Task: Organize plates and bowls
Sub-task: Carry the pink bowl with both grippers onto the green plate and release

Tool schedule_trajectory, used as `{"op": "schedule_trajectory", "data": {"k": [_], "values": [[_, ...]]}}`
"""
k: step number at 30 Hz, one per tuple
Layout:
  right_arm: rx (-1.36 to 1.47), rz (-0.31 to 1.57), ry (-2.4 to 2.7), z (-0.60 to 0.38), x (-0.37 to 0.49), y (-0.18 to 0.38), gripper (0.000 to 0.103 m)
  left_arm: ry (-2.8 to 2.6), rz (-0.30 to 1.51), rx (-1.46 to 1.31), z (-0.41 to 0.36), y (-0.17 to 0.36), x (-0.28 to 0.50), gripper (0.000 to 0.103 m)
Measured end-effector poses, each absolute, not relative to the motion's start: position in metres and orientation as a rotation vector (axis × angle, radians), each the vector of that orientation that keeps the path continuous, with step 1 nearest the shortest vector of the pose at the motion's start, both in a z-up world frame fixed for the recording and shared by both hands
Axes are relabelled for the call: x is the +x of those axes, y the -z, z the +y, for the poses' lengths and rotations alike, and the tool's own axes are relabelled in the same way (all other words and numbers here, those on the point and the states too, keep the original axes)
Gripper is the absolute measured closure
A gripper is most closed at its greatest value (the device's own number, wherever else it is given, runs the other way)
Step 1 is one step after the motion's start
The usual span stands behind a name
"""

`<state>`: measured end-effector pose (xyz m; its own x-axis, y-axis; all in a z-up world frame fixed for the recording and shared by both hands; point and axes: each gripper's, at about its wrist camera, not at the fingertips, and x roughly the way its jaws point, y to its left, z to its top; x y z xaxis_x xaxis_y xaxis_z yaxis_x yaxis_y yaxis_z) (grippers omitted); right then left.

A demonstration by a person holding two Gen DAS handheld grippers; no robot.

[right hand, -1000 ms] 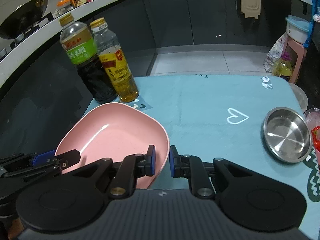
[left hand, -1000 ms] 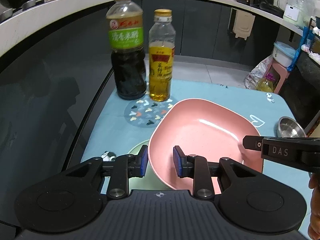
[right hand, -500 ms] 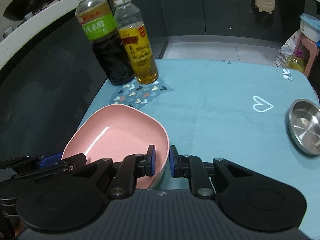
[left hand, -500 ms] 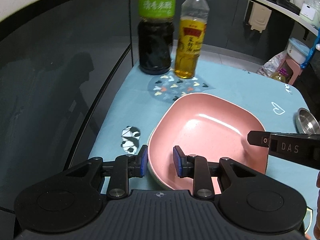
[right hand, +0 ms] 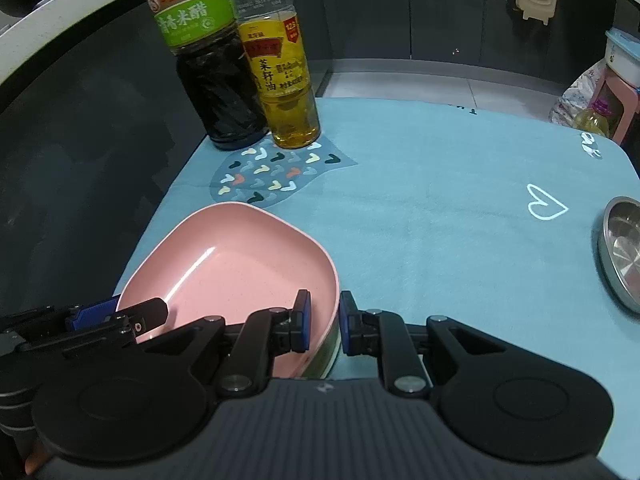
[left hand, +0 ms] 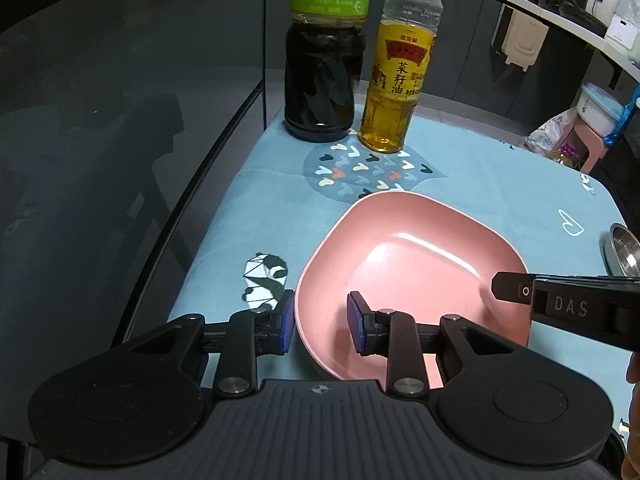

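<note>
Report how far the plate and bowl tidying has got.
Done: the pink plate sits nested on a green dish whose edge shows beneath it. In hand: the left tongs and the right tongs each straddle the pink plate's rim, apparently not clamped. Left: the steel bowl sits alone across the tablecloth.

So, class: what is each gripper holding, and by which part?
Both straddle the pink plate's rim, one finger inside, one outside: left gripper on its left edge, right gripper on its right edge. Whether the pads touch cannot be told.
</note>
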<state>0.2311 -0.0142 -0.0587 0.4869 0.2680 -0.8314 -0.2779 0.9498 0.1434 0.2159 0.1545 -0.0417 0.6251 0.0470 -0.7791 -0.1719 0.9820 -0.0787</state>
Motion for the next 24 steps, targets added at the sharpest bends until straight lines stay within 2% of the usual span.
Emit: {"op": "schedule_trajectory", "data": {"k": [24], "values": [[0.010,1.008,-0.330,-0.021,0.234,0.062,0.091,-0.134,0.907,-0.150,0.156,0.053,0.225,0.077]]}}
